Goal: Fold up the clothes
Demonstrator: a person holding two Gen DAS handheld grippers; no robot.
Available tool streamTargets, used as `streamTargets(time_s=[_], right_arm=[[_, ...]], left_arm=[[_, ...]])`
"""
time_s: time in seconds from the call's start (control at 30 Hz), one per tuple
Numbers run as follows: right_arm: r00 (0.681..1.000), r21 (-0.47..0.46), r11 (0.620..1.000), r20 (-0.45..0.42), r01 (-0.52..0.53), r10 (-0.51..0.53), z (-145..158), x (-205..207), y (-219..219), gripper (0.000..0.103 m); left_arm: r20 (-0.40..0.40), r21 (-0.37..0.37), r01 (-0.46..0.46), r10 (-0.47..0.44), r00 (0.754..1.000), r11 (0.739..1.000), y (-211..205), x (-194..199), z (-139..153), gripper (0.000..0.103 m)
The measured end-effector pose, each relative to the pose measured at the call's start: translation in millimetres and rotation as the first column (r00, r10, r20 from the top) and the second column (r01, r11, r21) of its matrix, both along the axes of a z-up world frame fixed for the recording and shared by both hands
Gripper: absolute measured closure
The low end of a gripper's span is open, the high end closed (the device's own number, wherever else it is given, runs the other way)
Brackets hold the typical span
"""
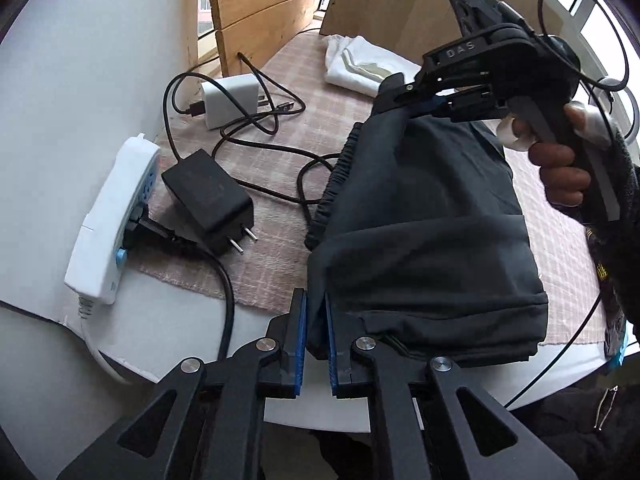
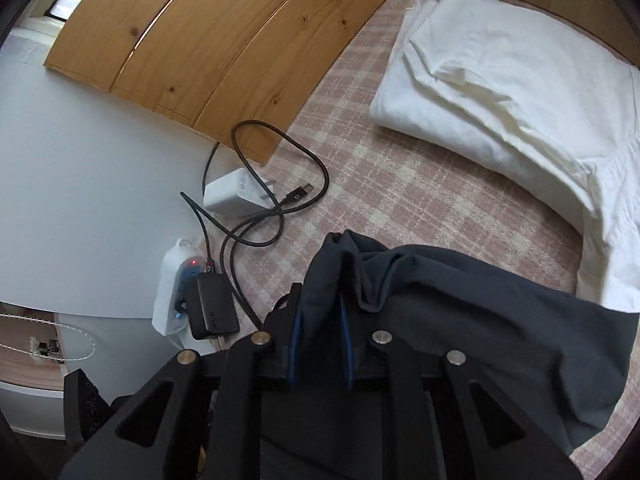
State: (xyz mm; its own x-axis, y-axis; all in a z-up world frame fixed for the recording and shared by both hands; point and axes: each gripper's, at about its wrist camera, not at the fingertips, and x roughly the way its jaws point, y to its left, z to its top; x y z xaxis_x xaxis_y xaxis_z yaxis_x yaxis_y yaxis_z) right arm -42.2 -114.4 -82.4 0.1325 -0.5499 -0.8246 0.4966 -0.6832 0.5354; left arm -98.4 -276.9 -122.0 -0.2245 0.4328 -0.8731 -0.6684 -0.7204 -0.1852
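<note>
A dark grey garment (image 1: 432, 216) with an elastic waistband lies partly folded on the pink checked blanket (image 1: 276, 268). My left gripper (image 1: 316, 320) is shut on its near corner, the cloth pinched between the blue pads. My right gripper (image 1: 404, 100) is shut on the far edge of the same garment and holds it raised. In the right wrist view the dark cloth (image 2: 460, 308) drapes over my right gripper (image 2: 320, 320), whose pads are mostly hidden by it. A folded white garment (image 2: 500, 92) lies further back on the blanket.
A white power strip (image 1: 108, 220), a black adapter (image 1: 208, 196), a white charger (image 1: 230, 100) and looped black cables (image 1: 256, 128) lie to the left on the blanket and white table. Wooden boards (image 2: 200, 40) stand at the back.
</note>
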Motion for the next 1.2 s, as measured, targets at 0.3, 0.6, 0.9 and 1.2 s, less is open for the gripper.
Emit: streamTargets(time_s=[0.3, 0.6, 0.9, 1.2], right_arm=[[0.973, -0.098, 0.993, -0.214, 0.062, -0.082, 75, 69, 155, 0.053], [0.964, 0.057, 0.994, -0.256, 0.094, -0.076, 11, 163, 230, 0.053], [0.927, 0.04, 0.998, -0.372, -0.038, 0.05, -3, 186, 244, 0.067], [0.866, 0.012, 0.97, -0.449, -0.241, 0.221, -16, 179, 218, 0.067]], left_arm=[[-0.171, -0.023, 0.141, -0.143, 0.975, 0.99, 11, 13, 62, 0.082], [-0.139, -0.194, 0.3, -0.329, 0.934, 0.934, 132, -37, 2, 0.07], [-0.149, -0.182, 0.364, -0.392, 0.908, 0.913, 153, -16, 50, 0.072], [0.001, -0.307, 0.624, -0.655, 0.755, 0.719, 252, 72, 18, 0.071]])
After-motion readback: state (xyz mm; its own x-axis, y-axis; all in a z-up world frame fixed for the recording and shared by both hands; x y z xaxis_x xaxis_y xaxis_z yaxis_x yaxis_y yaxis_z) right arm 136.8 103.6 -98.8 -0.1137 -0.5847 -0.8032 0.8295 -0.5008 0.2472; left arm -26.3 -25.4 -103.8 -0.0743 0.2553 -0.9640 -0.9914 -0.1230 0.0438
